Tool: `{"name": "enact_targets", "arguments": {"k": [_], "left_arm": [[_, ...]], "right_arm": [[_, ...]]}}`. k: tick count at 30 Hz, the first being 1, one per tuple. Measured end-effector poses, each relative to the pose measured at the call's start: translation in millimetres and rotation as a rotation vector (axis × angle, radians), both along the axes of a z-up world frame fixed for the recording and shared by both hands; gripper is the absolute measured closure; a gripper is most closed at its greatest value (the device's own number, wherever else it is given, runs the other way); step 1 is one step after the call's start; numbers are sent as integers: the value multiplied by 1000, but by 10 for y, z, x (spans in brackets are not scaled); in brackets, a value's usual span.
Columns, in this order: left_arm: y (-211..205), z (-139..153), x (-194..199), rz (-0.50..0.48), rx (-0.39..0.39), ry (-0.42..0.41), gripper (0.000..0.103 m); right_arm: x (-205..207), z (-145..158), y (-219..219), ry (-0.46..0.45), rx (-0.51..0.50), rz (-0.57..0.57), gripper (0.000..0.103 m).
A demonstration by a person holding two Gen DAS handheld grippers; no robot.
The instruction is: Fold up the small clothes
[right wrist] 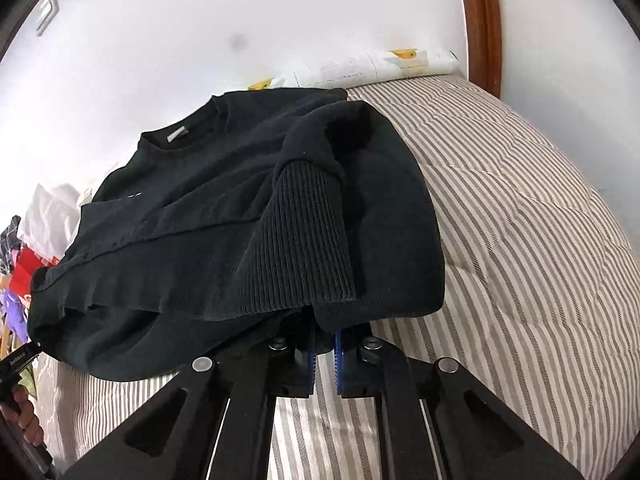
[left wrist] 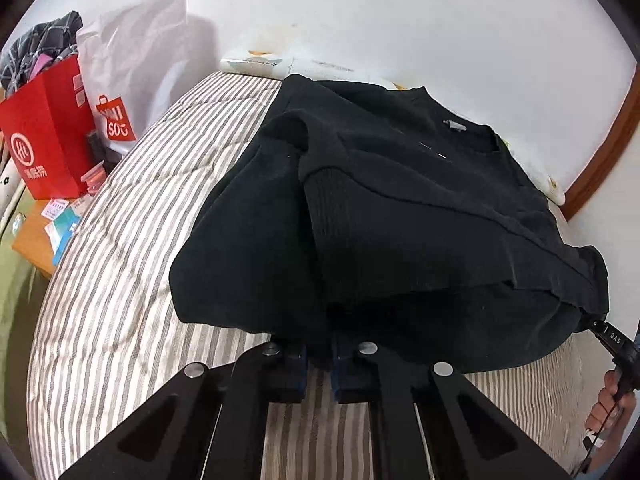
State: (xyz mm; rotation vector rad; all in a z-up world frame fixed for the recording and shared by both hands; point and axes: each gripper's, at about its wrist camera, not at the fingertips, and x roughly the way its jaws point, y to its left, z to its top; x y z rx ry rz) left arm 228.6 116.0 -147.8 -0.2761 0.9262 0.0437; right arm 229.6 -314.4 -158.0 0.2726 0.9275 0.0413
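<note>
On the striped bed [left wrist: 120, 280], the black sweater [left wrist: 400, 208] lies sleeves-in, collar toward 12 o'clock. Left gripper [left wrist: 319, 344] and right gripper [right wrist: 325, 344] are each clamped on the hem at 6 o'clock. Judgement: carry both corners level toward the collar, keeping the hem taut so the 2 ribbed cuffs [right wrist: 312, 232] stay tucked.

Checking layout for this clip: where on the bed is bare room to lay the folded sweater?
Bare striped bedding lies right of the black sweater, toward the wooden frame, and left of it toward the bedside. Crowded: the bedside table with the red bag and white bag.
</note>
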Motion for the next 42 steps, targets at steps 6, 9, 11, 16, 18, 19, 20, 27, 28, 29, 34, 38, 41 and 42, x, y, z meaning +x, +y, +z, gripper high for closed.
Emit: {"name": "enact_targets", "arguments": {"k": [6, 9, 11, 16, 18, 19, 20, 27, 28, 29, 34, 38, 41, 42], "left_arm": [[-59, -1, -306, -29, -4, 9, 95], [-96, -6, -479, -42, -9, 12, 95], [-125, -3, -605, -51, -9, 13, 95], [-180, -18, -929, -70, -6, 19, 95], [-190, -47, -1041, -78, 2, 16, 94], [-197, -50, -1070, -81, 6, 13, 94], [-198, -50, -1093, -83, 8, 11, 94], [-167, 33, -1213, -95, 10, 18, 91], [-173, 48, -1235, -100, 18, 18, 91], [-188, 59, -1264, -103, 20, 14, 90], [-231, 221, -1383, -145, -15, -34, 88], [-291, 306, -1404, -174, -20, -56, 83], [-335, 307, -1386, -191, -23, -58, 75], [-353, 297, -1375, -198, -30, -56, 75]], "right_arm": [[-302, 69, -78, 9, 9, 6, 96], [-493, 92, -137, 13, 15, 6, 96], [-627, 105, -168, 12, 12, 5, 96], [-908, 112, -221, 14, -11, 5, 96], [-1030, 101, -231, 15, -24, 5, 96], [-1072, 88, -242, 19, -28, 4, 96], [-1109, 77, -251, 23, -31, 1, 95], [-1304, 174, -266, 69, -70, 0, 90], [-1372, 218, -260, 61, -72, 7, 90], [-1419, 270, -236, 50, -73, 19, 90], [-1545, 454, 82, -26, -66, 127, 90], [-1422, 427, 416, -42, -56, 206, 90], [-1212, 255, 568, 15, -58, 227, 90], [-1144, 198, 590, 27, -57, 222, 90]]}}
